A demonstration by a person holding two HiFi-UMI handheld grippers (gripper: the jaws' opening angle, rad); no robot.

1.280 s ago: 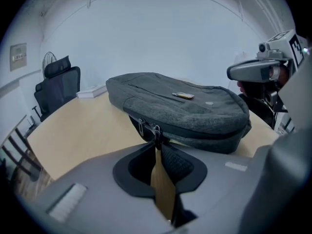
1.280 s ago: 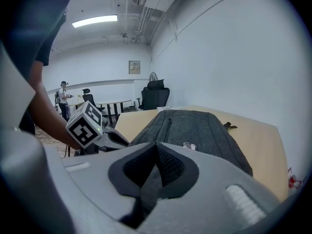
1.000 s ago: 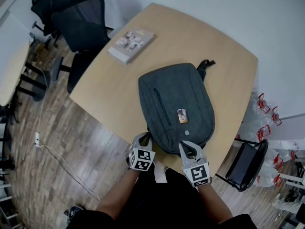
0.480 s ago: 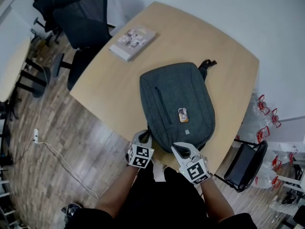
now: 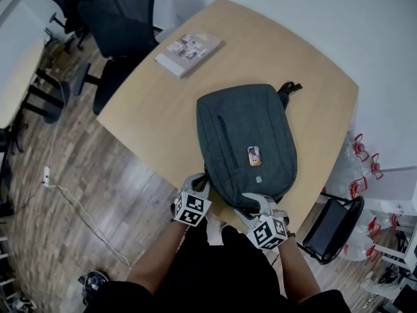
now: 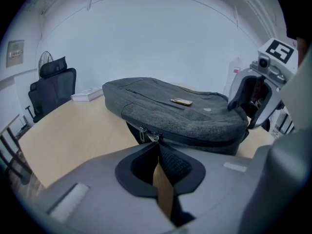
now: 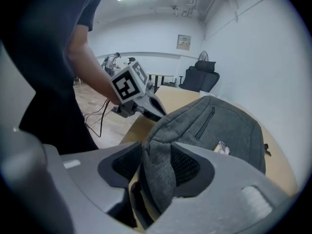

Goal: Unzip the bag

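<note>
A dark grey backpack (image 5: 247, 149) lies flat on the wooden table (image 5: 156, 109), its bottom end toward me. My left gripper (image 5: 200, 180) is at the bag's near left corner. Its jaws have just been closing and now pinch the zipper pull (image 6: 144, 133) at their tips (image 6: 157, 141). My right gripper (image 5: 251, 201) sits at the bag's near right edge. Its jaws have just been opening. A fold of the bag's grey fabric (image 7: 158, 174) stands between them, touching the right pad while a gap shows at the left pad.
A book (image 5: 187, 53) lies on the table's far left part. A black office chair (image 5: 120, 25) stands beyond the far left corner and another black chair (image 5: 329, 230) off the right edge. A cable (image 5: 71, 204) runs over the wooden floor at left.
The right gripper has dropped lower and rolled, and its jaws went from shut to open around the bag's near edge. The left gripper stayed at the bag's corner.
</note>
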